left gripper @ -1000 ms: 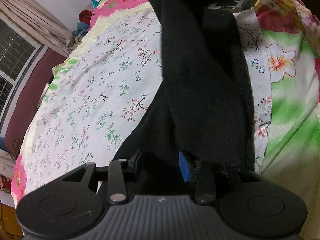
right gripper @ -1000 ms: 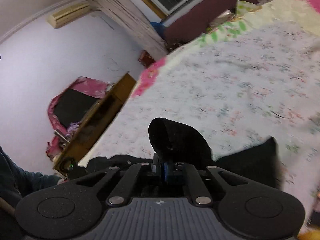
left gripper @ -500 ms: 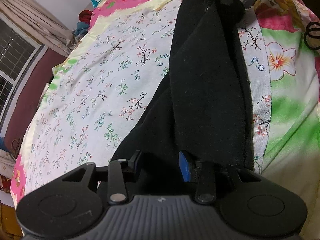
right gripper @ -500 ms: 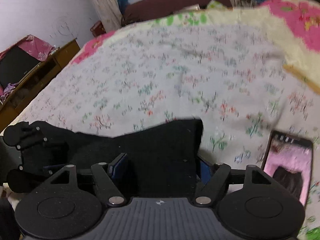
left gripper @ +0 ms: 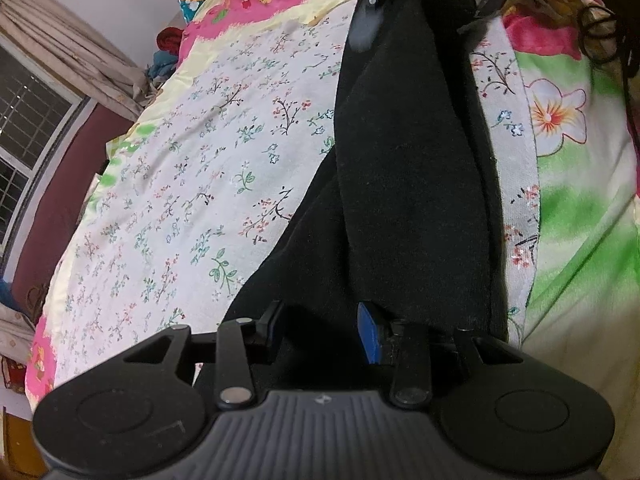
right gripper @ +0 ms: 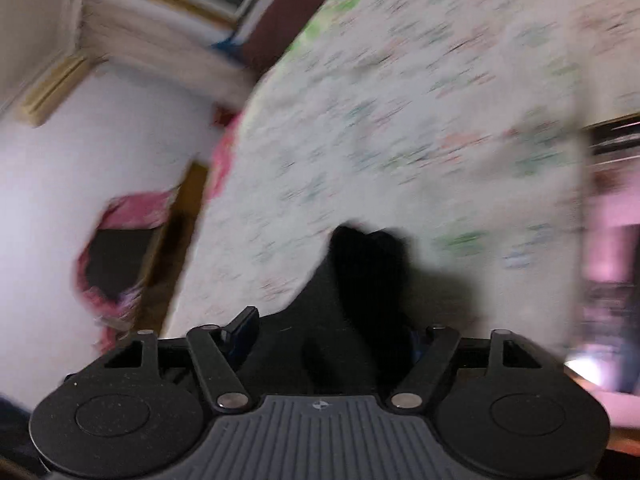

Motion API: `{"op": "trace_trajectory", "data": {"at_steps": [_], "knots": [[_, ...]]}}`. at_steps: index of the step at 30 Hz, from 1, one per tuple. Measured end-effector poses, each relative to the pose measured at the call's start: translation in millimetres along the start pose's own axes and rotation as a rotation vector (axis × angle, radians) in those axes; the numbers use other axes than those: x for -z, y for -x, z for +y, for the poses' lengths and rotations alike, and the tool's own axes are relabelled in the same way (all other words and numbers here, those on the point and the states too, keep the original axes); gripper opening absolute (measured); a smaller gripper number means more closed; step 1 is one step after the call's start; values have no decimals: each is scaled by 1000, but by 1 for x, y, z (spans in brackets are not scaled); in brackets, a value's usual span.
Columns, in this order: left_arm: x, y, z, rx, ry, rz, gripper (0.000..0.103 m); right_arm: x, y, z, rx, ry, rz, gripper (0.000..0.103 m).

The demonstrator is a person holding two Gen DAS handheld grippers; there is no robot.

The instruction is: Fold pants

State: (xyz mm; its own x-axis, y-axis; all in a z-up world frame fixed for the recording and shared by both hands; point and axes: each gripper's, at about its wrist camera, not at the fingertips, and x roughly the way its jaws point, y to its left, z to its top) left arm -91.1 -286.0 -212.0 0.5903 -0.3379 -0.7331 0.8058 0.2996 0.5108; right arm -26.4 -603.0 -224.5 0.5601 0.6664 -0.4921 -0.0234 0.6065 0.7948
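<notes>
The black pants (left gripper: pixel 408 168) lie lengthwise on the floral bedsheet (left gripper: pixel 192 184), one layer folded over the other. My left gripper (left gripper: pixel 320 332) is open, its blue-padded fingers (left gripper: pixel 370 338) astride the near end of the pants. My right gripper (left gripper: pixel 370 8) shows at the far end of the pants in the left wrist view. In the blurred right wrist view my right gripper (right gripper: pixel 332 336) is open, with black fabric (right gripper: pixel 360 280) bunched between its spread fingers.
A green and pink flowered quilt (left gripper: pixel 580 168) lies right of the pants. A phone (right gripper: pixel 612 248) lies on the bed at the right gripper's right. A window and curtains (left gripper: pixel 52 80) stand beyond the bed's left side. A wooden cabinet (right gripper: pixel 168 240) stands by the wall.
My right gripper carried the pant end over to the far end, laid it down and opened. It now swings quickly, blurring its view. My left gripper has stayed still and open.
</notes>
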Motion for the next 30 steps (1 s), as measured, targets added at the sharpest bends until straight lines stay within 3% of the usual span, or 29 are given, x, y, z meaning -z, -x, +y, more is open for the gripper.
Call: {"op": "trace_trajectory", "data": {"at_steps": [2, 4, 5, 7, 9, 11, 12, 14, 16, 18, 21, 24, 26, 28, 30], "knots": [[0, 0, 1, 3, 1, 1, 47, -1, -21, -4, 3, -18, 37, 67], [0, 2, 2, 1, 2, 0, 49, -5, -22, -5, 44, -60, 15, 42], [1, 4, 3, 1, 7, -3, 49, -6, -14, -6, 54, -100, -18, 20], [2, 7, 5, 1, 11, -10, 53, -2, 9, -2, 59, -136, -92, 12], [1, 10, 8, -1, 23, -11, 54, 1, 33, 21, 142, -109, -159, 5], [0, 15, 10, -7, 53, -23, 54, -1, 65, 65, 106, -51, -264, 4], [-2, 19, 10, -16, 65, -31, 54, -3, 77, 96, 102, 54, -318, 2], [-6, 29, 8, -60, 72, -58, 54, -6, 87, 139, 207, 250, -364, 0], [-9, 41, 8, -79, 114, -77, 58, -13, 78, 123, 328, 178, -325, 0], [-9, 48, 4, -59, 153, -89, 59, -6, 64, 101, 357, 109, -272, 0], [-2, 54, -9, -55, 123, -76, 59, 14, 50, 98, 256, 77, -239, 0], [4, 60, -17, -37, 86, -56, 60, 36, 31, 115, 293, 156, -203, 0], [5, 61, -17, -32, 82, -52, 60, 40, 30, 110, 357, 192, -194, 2], [3, 60, -15, -31, 92, -46, 60, 43, 28, 109, 503, 275, -209, 10], [0, 56, -15, -23, 98, -40, 60, 46, 33, 101, 590, 323, -194, 20]]}}
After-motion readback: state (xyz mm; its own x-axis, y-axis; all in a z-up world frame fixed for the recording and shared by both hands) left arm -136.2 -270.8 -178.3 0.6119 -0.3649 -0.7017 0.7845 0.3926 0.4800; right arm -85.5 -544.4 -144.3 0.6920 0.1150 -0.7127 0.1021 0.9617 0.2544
